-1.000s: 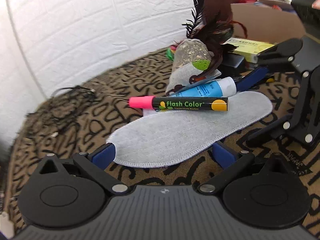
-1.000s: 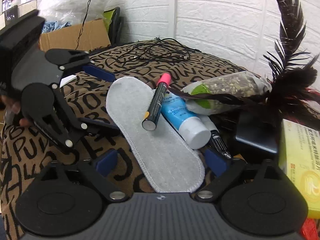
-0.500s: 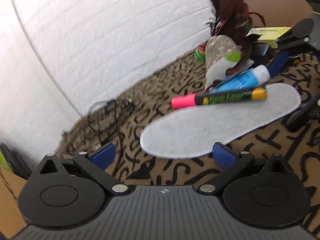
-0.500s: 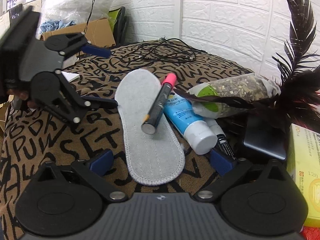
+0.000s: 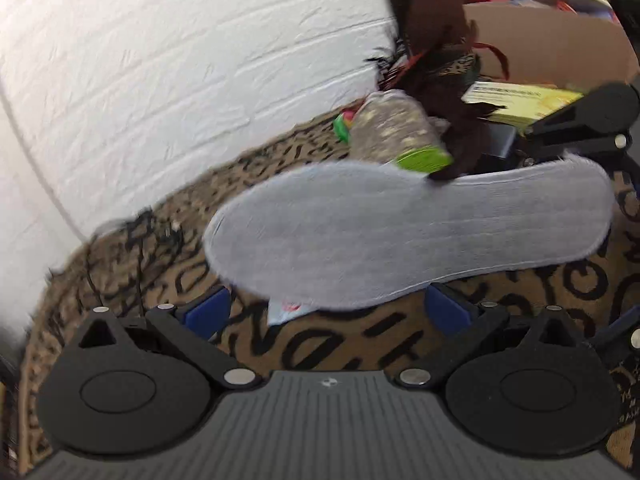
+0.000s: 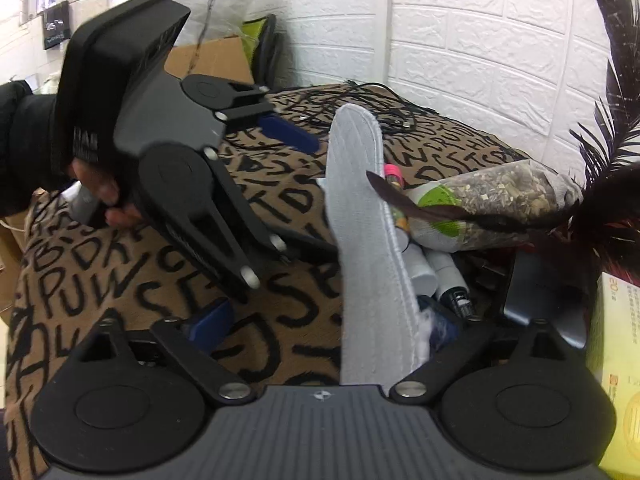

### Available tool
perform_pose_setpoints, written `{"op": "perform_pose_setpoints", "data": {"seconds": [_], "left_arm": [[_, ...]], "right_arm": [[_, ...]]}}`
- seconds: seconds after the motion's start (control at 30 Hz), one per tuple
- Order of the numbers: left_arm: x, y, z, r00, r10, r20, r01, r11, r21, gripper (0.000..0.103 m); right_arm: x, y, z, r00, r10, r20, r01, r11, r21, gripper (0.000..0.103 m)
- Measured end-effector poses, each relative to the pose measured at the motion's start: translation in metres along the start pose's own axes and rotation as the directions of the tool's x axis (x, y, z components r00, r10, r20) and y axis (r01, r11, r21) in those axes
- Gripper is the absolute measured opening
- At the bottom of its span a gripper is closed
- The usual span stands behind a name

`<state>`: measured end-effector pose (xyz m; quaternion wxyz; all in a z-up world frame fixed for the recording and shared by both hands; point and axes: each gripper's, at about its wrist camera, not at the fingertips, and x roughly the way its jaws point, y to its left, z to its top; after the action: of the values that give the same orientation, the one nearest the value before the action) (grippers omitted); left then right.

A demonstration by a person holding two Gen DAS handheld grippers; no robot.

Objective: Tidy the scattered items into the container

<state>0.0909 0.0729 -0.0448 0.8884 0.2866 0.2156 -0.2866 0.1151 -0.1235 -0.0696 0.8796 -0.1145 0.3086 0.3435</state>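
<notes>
A grey felt insole point(image 5: 408, 232) is tipped up on its long edge; in the right wrist view the insole point(image 6: 368, 240) stands nearly upright between my right gripper's point(image 6: 324, 320) wide-apart fingers, its heel end against the right finger. My left gripper point(image 5: 328, 308) is open, just in front of the insole; it shows in the right wrist view point(image 6: 280, 200) beside the insole. Behind the insole lie a pink-capped marker point(image 6: 394, 172), white tubes point(image 6: 424, 268) and a seed bag point(image 6: 496, 196).
The items lie on a brown letter-print cloth point(image 6: 120, 280). A black feather duster point(image 6: 612, 160), a grey power bank point(image 6: 548, 300) and a yellow box point(image 6: 616, 380) lie at right. Black cables point(image 5: 132, 240) lie by the white brick wall. A cardboard box point(image 5: 552, 44) stands behind.
The insole has been tipped from flat up onto its edge, and the marker has rolled off it behind. My left gripper has drawn back and to the left.
</notes>
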Motion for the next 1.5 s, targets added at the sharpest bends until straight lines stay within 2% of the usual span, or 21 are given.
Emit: {"op": "perform_pose_setpoints", "data": {"seconds": [0.07, 0.2, 0.3, 0.53, 0.7, 0.8, 0.9, 0.97, 1.07, 1.17, 1.27, 1.33, 1.43, 1.47, 1.5], "left_arm": [[-0.007, -0.017, 0.000, 1.000, 0.021, 0.020, -0.022, 0.999, 0.046, 0.103], [-0.030, -0.051, 0.001, 0.997, -0.046, 0.054, 0.041, 0.995, 0.090, 0.103], [-0.046, -0.079, 0.000, 0.994, -0.064, 0.088, 0.050, 0.987, 0.155, 0.103], [-0.061, -0.113, 0.012, 0.986, -0.146, 0.075, 0.135, 0.982, 0.134, 0.103], [-0.073, -0.143, 0.024, 0.978, -0.187, 0.087, 0.171, 0.972, 0.163, 0.103], [-0.078, -0.151, 0.024, 0.981, -0.171, 0.094, 0.149, 0.967, 0.205, 0.103], [-0.080, -0.145, 0.018, 0.994, -0.077, 0.076, 0.057, 0.971, 0.232, 0.103], [-0.086, -0.133, 0.012, 0.996, -0.052, 0.075, 0.033, 0.973, 0.229, 0.103], [-0.085, -0.120, 0.000, 0.998, 0.026, 0.052, -0.039, 0.964, 0.263, 0.103], [-0.079, -0.109, -0.003, 0.996, 0.076, 0.051, -0.085, 0.973, 0.215, 0.103], [-0.074, -0.102, 0.002, 0.992, 0.112, 0.056, -0.120, 0.978, 0.171, 0.103], [-0.069, -0.100, 0.003, 0.991, 0.124, 0.047, -0.130, 0.978, 0.165, 0.103], [-0.073, -0.104, 0.001, 0.990, 0.133, 0.054, -0.140, 0.976, 0.164, 0.103], [-0.075, -0.105, 0.001, 0.989, 0.136, 0.058, -0.144, 0.976, 0.164, 0.103], [-0.075, -0.106, 0.000, 0.988, 0.137, 0.065, -0.146, 0.975, 0.167, 0.103]], "right_arm": [[-0.006, 0.005, -0.003, 1.000, 0.009, 0.005, -0.009, 1.000, -0.014, 0.093], [-0.024, 0.021, -0.014, 0.999, 0.032, 0.008, -0.031, 0.998, -0.060, 0.092], [-0.040, 0.031, -0.026, 1.000, 0.017, -0.001, -0.017, 0.995, -0.095, 0.094], [-0.081, 0.033, -0.055, 1.000, 0.000, -0.006, 0.000, 0.998, -0.064, 0.095], [-0.108, 0.039, -0.073, 0.999, -0.022, -0.032, 0.020, 0.997, -0.072, 0.098], [-0.115, 0.042, -0.081, 0.997, -0.043, -0.057, 0.039, 0.996, -0.080, 0.098], [-0.121, 0.043, -0.087, 0.995, -0.082, -0.056, 0.077, 0.993, -0.086, 0.098], [-0.124, 0.041, -0.091, 0.994, -0.108, -0.035, 0.105, 0.992, -0.067, 0.099], [-0.127, 0.029, -0.087, 0.981, -0.192, 0.010, 0.192, 0.981, -0.001, 0.099], [-0.130, 0.019, -0.082, 0.968, -0.242, 0.064, 0.236, 0.968, 0.090, 0.099], [-0.126, 0.022, -0.076, 0.943, -0.328, 0.052, 0.324, 0.943, 0.077, 0.099], [-0.119, 0.018, -0.071, 0.908, -0.417, 0.030, 0.415, 0.908, 0.065, 0.099], [-0.115, 0.007, -0.069, 0.835, -0.550, 0.030, 0.547, 0.834, 0.069, 0.099], [-0.116, 0.005, -0.069, 0.828, -0.560, 0.040, 0.556, 0.828, 0.078, 0.099], [-0.119, 0.004, -0.069, 0.836, -0.546, 0.056, 0.541, 0.837, 0.087, 0.099]]}}
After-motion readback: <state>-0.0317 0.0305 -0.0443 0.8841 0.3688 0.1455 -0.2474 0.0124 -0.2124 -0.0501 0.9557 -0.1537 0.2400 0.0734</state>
